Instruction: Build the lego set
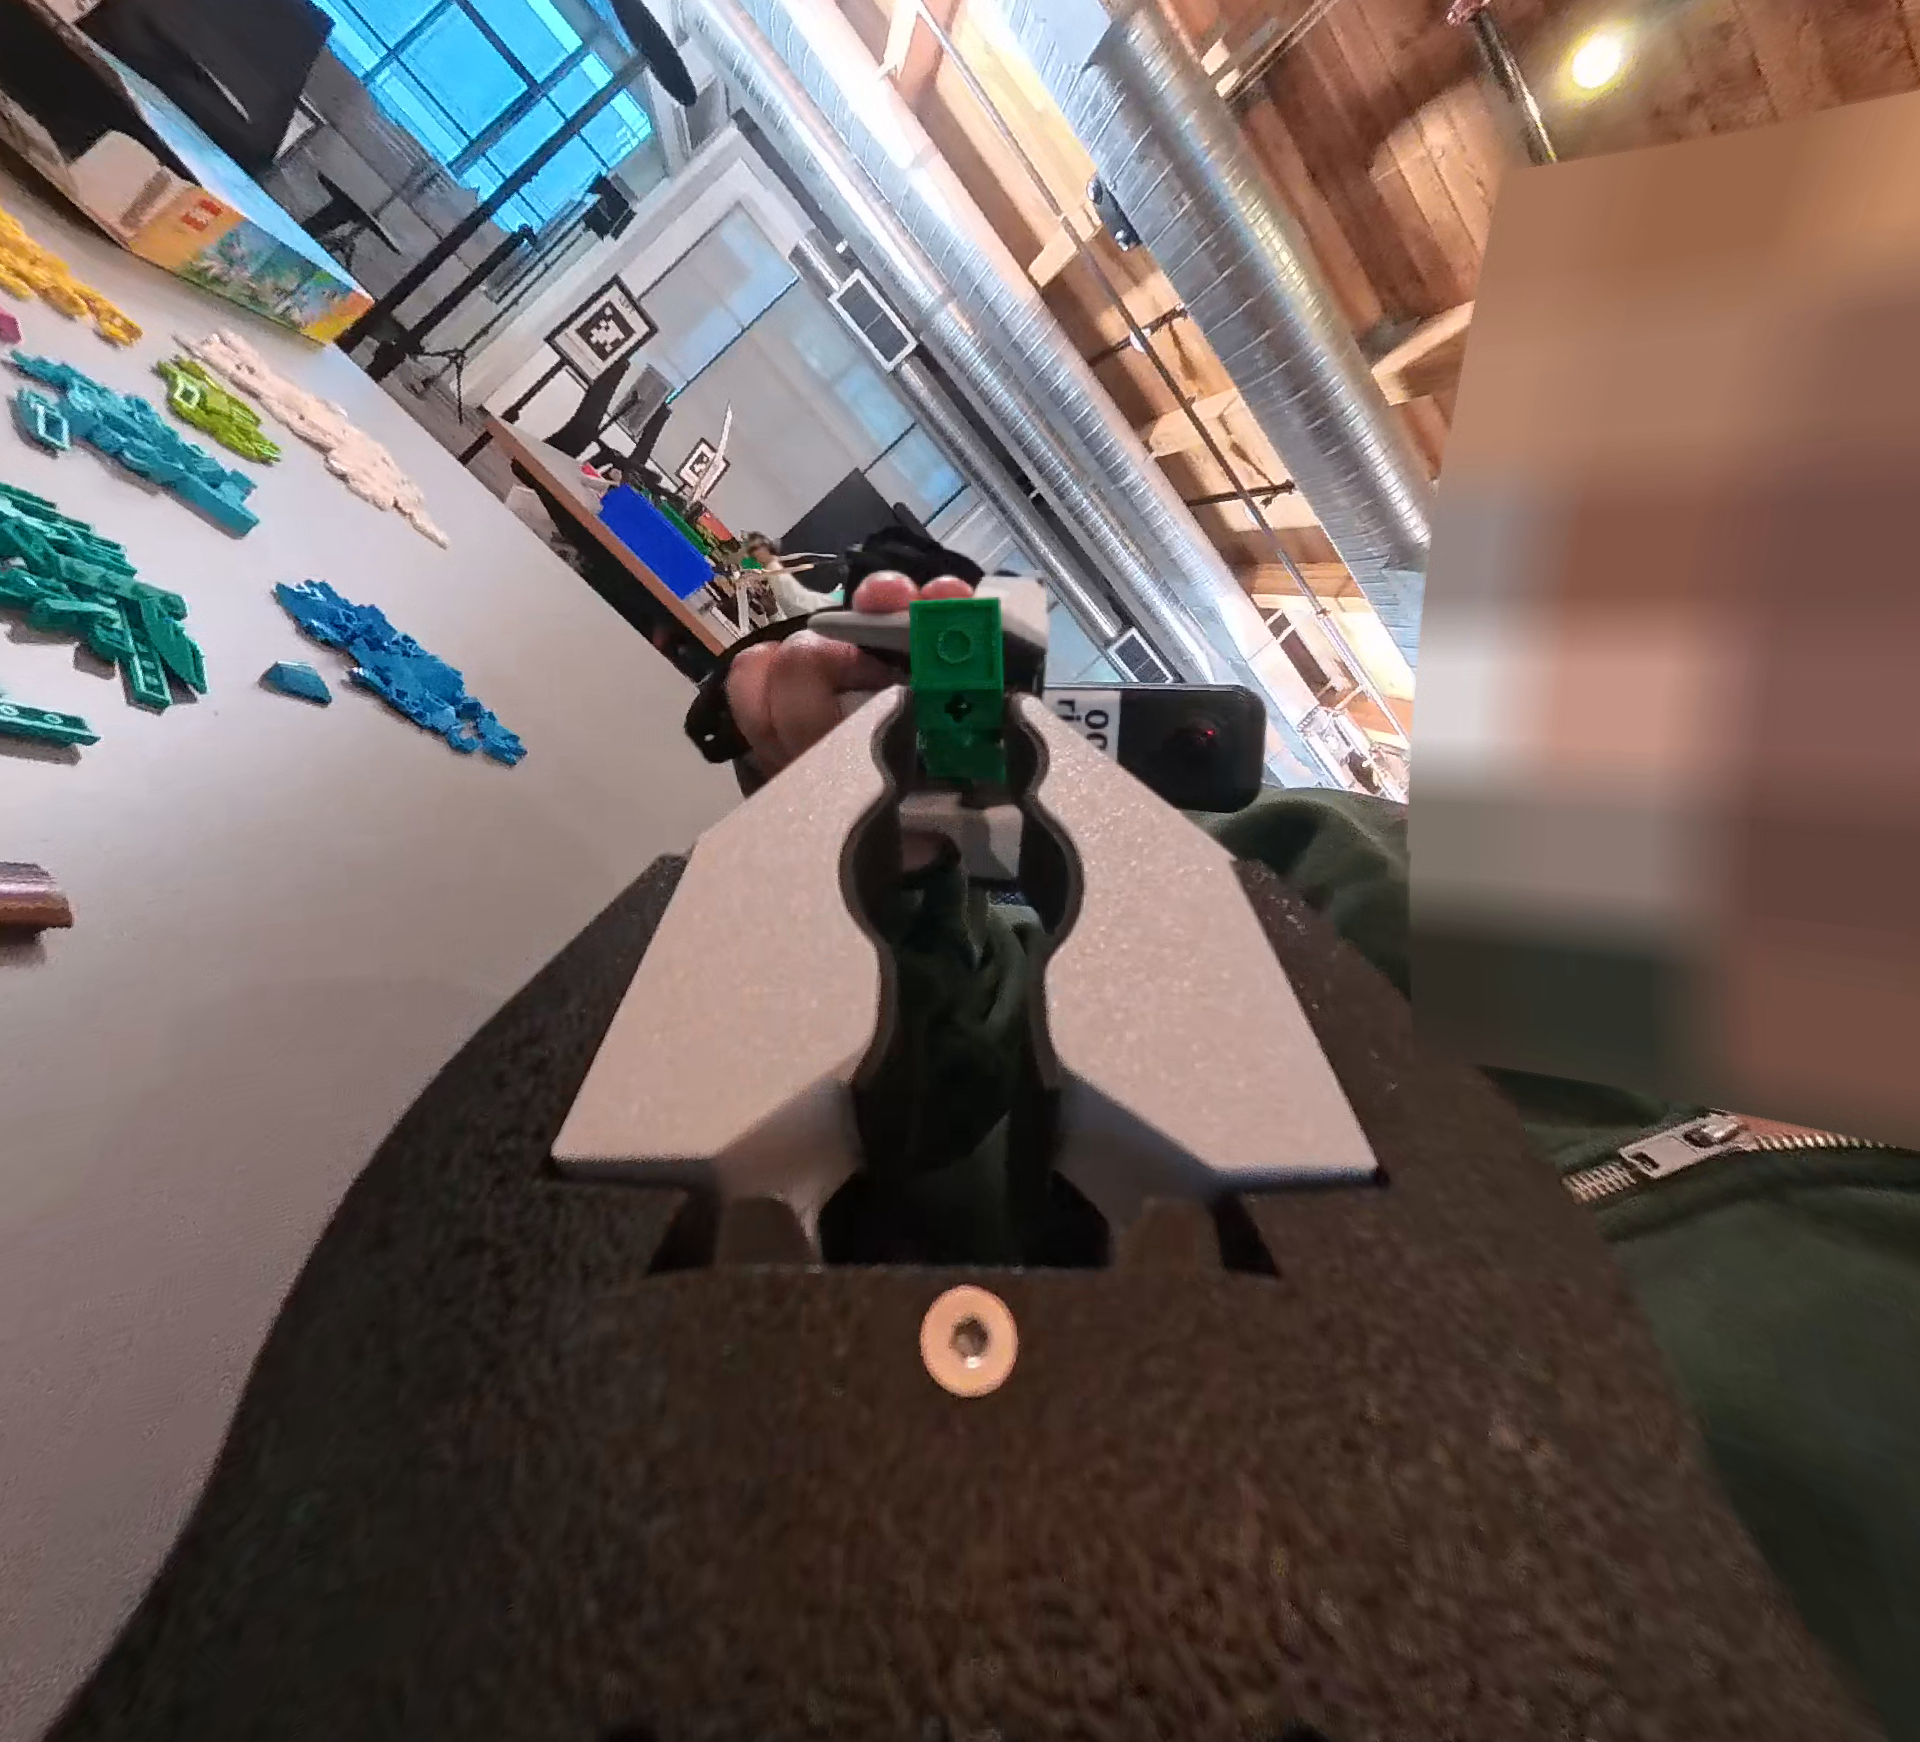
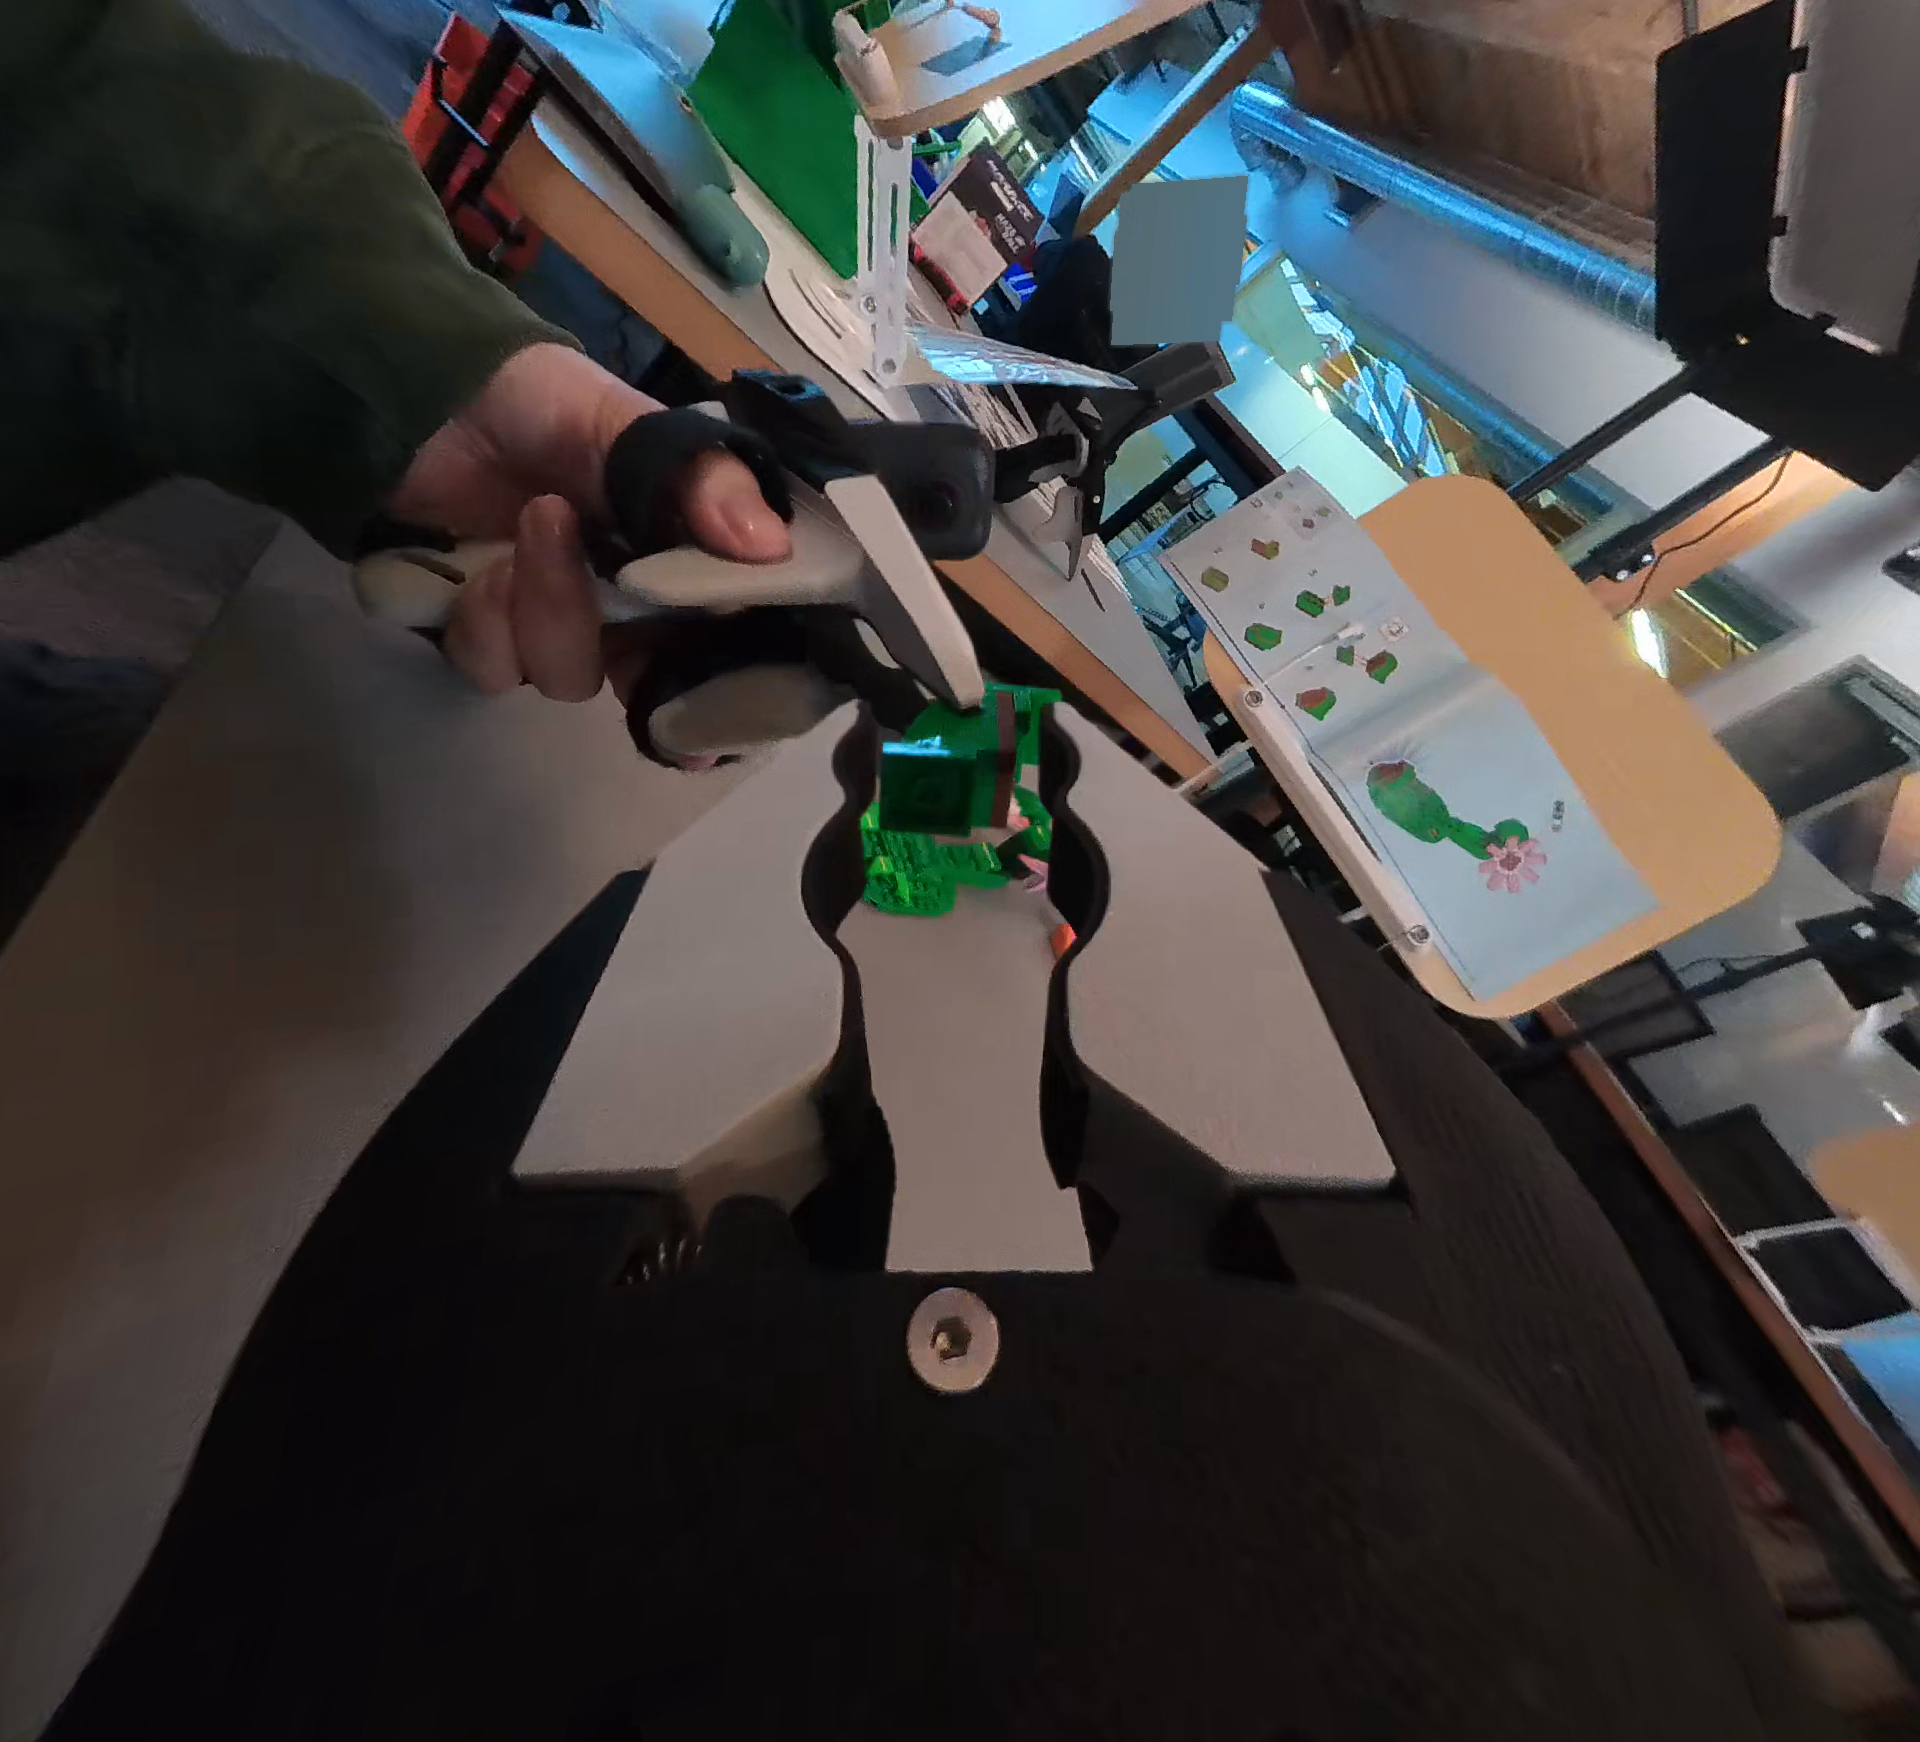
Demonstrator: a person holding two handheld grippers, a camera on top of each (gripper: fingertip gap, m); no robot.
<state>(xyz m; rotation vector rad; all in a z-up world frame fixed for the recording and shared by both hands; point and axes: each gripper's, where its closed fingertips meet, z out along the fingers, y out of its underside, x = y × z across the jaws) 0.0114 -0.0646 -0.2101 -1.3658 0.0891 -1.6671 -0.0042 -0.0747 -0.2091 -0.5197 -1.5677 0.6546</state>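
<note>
My left gripper (image 1: 961, 716) is shut on a small green lego piece (image 1: 956, 653) and holds it up in the air. In the right wrist view its grey finger (image 2: 914, 622) comes in from the left and ends on top of the green lego build (image 2: 925, 788). This build has a brown stripe. It sits between the tips of my right gripper (image 2: 956, 736), which looks shut on it. The right gripper's fingers (image 1: 862, 627) show just behind the green piece in the left wrist view. More green parts with a pink flower (image 2: 904, 882) show just below the build.
Sorted piles of bricks lie on the grey table (image 1: 312, 861): teal (image 1: 94, 591), blue (image 1: 395, 664), white (image 1: 312, 425), lime (image 1: 218, 404), yellow (image 1: 52, 279). The lego box (image 1: 260, 269) stands at its far edge. An open instruction booklet (image 2: 1434, 757) rests on a stand at the right. The grippers are tip to tip, or close to it.
</note>
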